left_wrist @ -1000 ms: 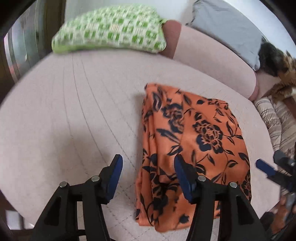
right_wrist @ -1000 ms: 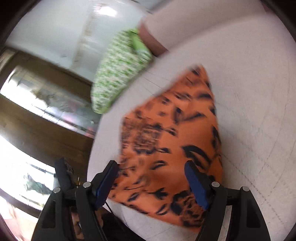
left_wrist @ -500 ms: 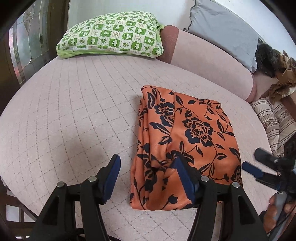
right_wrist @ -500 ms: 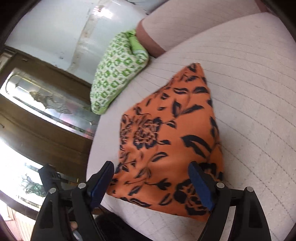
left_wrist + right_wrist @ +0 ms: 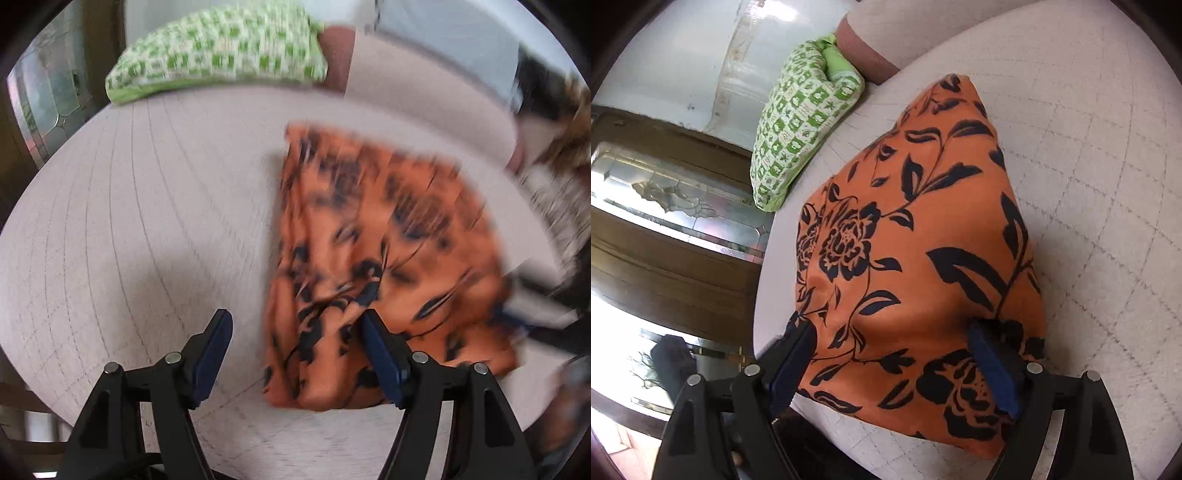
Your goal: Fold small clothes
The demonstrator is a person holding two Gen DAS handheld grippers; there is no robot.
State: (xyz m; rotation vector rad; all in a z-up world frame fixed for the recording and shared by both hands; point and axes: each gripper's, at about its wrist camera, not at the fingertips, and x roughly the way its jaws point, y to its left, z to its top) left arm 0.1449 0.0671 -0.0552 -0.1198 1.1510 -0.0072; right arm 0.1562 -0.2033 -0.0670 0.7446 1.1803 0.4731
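we are holding both grippers, left [image 5: 295, 354] and right [image 5: 894, 365], spread wide and empty over a soft, limp, slippery-looking orange floral garment [image 5: 916, 251]; its near corners are looking easiest to pinch.

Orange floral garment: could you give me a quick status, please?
Both hand-held grippers, left and right, open, holding nothing. Orange floral garment lies folded on the quilted bed. Green pillow well clear; nothing in the way.

Both the left gripper [image 5: 297, 347] and right gripper [image 5: 897, 363] have matte black angular frames, silver round screw heads, and dark blue finger pads [image 5: 993, 373].
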